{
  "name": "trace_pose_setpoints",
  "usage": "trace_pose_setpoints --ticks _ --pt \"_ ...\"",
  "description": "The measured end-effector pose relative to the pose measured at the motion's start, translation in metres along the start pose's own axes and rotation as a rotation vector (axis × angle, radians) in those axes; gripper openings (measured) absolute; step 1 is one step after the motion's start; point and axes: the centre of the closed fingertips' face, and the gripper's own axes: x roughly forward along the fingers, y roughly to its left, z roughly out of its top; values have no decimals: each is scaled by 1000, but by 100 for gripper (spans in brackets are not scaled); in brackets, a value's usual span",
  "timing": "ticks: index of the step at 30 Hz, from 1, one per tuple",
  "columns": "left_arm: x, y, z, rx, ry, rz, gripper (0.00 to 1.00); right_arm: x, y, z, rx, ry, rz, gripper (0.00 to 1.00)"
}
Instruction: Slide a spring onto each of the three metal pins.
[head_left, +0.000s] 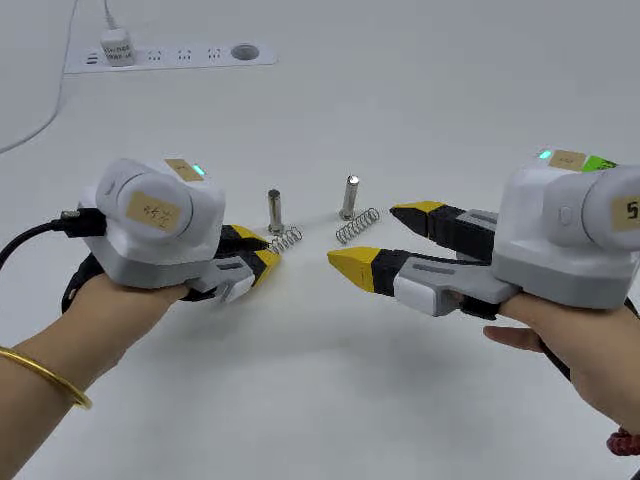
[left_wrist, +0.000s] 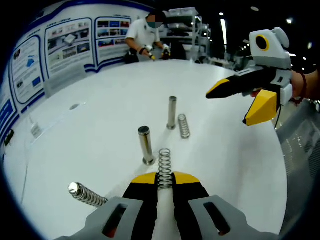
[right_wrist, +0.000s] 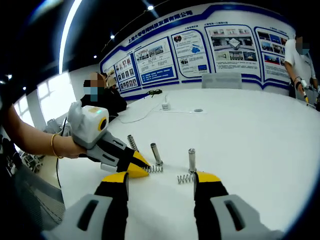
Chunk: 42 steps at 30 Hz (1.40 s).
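Two bare metal pins stand upright mid-table, one (head_left: 275, 210) on the left and one (head_left: 350, 197) on the right. My left gripper (head_left: 268, 250) is shut on a spring (head_left: 286, 238), whose free end points at the base of the left pin (left_wrist: 145, 145). A loose spring (head_left: 357, 225) lies by the foot of the right pin (left_wrist: 172, 112). A third pin (left_wrist: 86, 194) wearing a spring shows at the lower left of the left gripper view. My right gripper (head_left: 385, 238) stands open, its tips near the loose spring (right_wrist: 186, 177) with nothing between them.
A white power strip (head_left: 170, 52) with a plugged-in charger lies at the table's far edge, its cable trailing left. A person works at the far end of the table (left_wrist: 100, 130), and wall posters hang behind.
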Motion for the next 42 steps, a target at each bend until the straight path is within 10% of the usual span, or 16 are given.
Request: trace_pose_setpoints --ticks 21,42 --pt "-41 -12 23 -191 -229 -12 10 4 12 22 138 -61 60 50" --pt "-75 -31 56 -191 -429 -31 10 15 49 44 365 -123 236 30"
